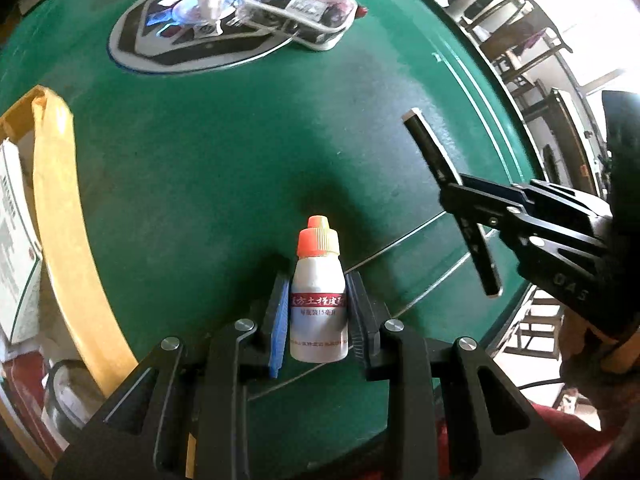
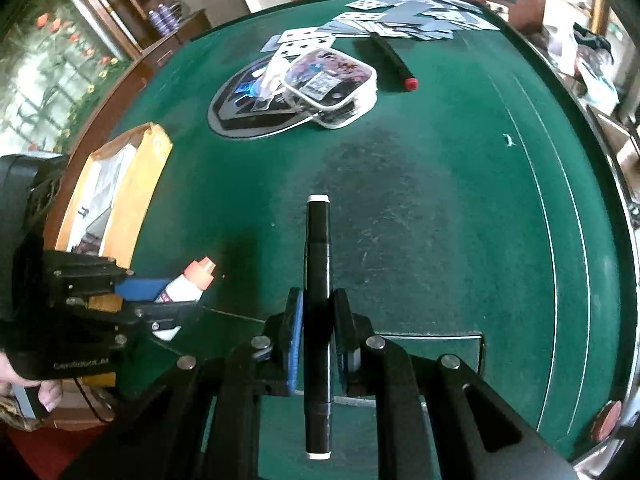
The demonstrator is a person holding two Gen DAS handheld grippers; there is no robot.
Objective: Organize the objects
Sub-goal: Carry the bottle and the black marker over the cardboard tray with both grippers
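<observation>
while both grippers are hovering over the near part of the green card table (image 1: 208, 168), each is carrying one item: the left gripper (image 1: 318, 312) is clamping its fingers on a small white dropper bottle (image 1: 319, 300) with an orange cap, and the right gripper (image 2: 317, 332) is pinching a black marker (image 2: 318, 280) at mid-length, white ends sticking out both ways. neither item is touching the felt, as far as can be told. an open yellow cardboard box (image 1: 52, 184) is sitting at the left, already holding papers, and is probably the destination. much is still waiting far across the table: a clear zip pouch (image 2: 336, 88), a red-tipped black pen (image 2: 394, 62) and scattered playing cards (image 2: 384, 20). the tidying is looking only partly done.
</observation>
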